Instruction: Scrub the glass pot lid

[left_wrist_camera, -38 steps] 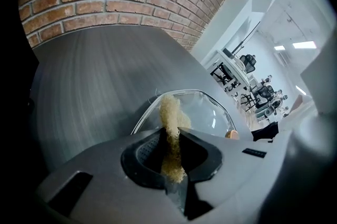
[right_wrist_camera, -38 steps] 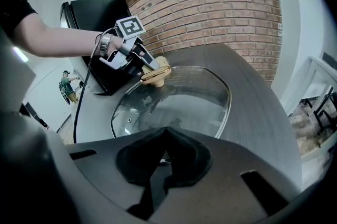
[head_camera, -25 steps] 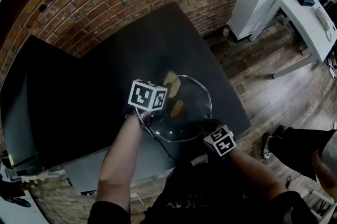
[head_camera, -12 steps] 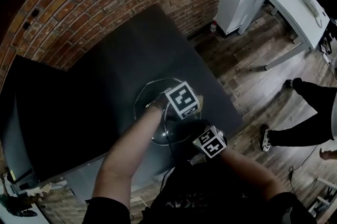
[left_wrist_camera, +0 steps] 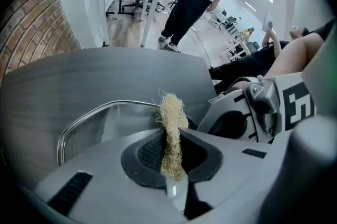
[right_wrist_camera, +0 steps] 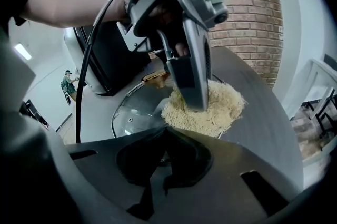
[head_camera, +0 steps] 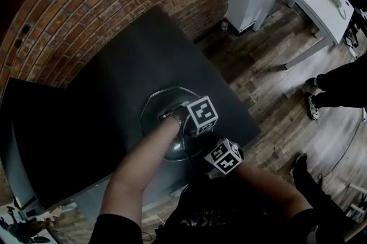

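tightly, left tool (left_wrist_camera: 171,157) pinches scrubber (left_wrist_camera: 171,115) on glass lid (left_wrist_camera: 113,120).

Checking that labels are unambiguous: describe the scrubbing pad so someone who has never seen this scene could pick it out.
On the dark table beside the brick wall lies a glass pot lid. On it rests a flat pad, pinched by the left gripper. It is the only pale straw-coloured, fibrous thing there; all around it is glass, metal or grey plastic.

A round, clear glass pot lid (head_camera: 153,111) with a metal rim is being held flat on a dark table (head_camera: 114,76). A tan, fibrous scrubbing pad (right_wrist_camera: 221,107) is being pinched and pressed against its top.
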### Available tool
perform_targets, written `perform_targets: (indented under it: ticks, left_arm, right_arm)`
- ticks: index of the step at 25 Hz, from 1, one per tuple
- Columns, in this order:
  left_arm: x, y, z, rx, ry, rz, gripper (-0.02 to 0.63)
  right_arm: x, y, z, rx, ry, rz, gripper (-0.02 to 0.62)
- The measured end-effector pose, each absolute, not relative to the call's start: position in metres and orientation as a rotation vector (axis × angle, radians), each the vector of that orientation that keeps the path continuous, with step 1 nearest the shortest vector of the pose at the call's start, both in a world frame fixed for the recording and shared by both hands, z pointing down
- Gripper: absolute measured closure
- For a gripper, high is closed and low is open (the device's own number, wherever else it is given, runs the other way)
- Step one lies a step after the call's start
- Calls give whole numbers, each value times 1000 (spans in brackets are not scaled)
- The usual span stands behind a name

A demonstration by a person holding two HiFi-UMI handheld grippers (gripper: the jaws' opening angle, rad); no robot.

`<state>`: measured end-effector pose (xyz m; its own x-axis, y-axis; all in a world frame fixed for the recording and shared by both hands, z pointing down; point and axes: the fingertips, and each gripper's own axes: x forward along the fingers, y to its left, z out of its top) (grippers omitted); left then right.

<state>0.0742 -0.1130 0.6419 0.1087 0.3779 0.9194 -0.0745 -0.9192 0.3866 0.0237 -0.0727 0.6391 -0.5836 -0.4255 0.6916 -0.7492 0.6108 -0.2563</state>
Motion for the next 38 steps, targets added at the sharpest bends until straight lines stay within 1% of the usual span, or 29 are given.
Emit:
perform_targets:
  ticks: [12,38]
  left_arm:
    - [78,-130,649,1998,205,1829,547]
    - [60,-204,649,1818,-78,1410,548]
  right_arm:
    - [23,-73,640,919,-2236,734,577]
    - [21,-74,642,908,-2249,744,577]
